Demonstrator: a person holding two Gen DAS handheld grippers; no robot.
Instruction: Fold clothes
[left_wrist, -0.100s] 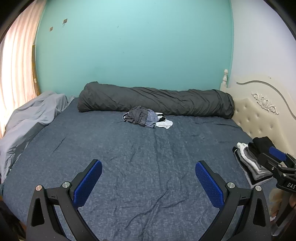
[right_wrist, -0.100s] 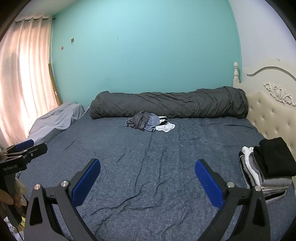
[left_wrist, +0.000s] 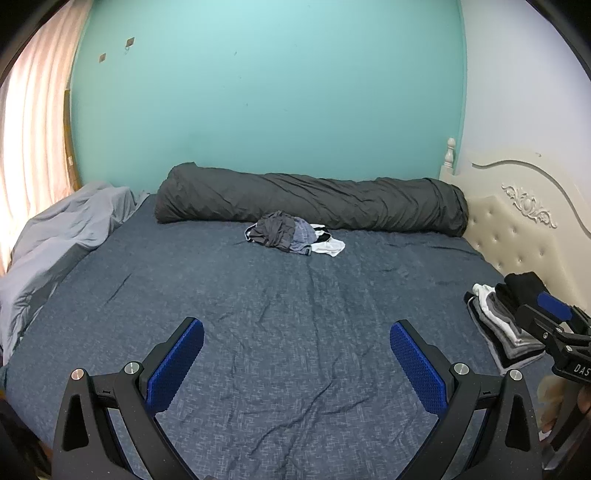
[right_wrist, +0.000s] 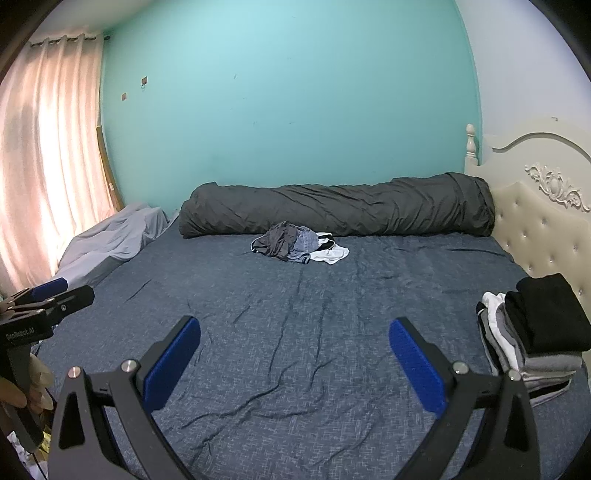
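Observation:
A small heap of unfolded clothes (left_wrist: 291, 238) (right_wrist: 297, 245), grey, blue and white, lies far back on the blue bed sheet (left_wrist: 295, 314) (right_wrist: 295, 325), just in front of a rolled dark duvet. A stack of folded clothes (left_wrist: 506, 321) (right_wrist: 535, 332), black on top of grey and white, rests at the right edge by the headboard. My left gripper (left_wrist: 295, 354) hovers open over the near sheet, nothing between its blue pads. My right gripper (right_wrist: 293, 354) is likewise open and empty, and also shows at the right edge of the left wrist view, in front of the stack.
The rolled dark grey duvet (left_wrist: 310, 201) (right_wrist: 336, 208) runs along the teal wall. A light grey blanket (left_wrist: 62, 236) (right_wrist: 114, 236) is bunched at the left edge by the pink curtain (right_wrist: 48, 147). A cream padded headboard (left_wrist: 517, 229) (right_wrist: 546, 221) bounds the right side.

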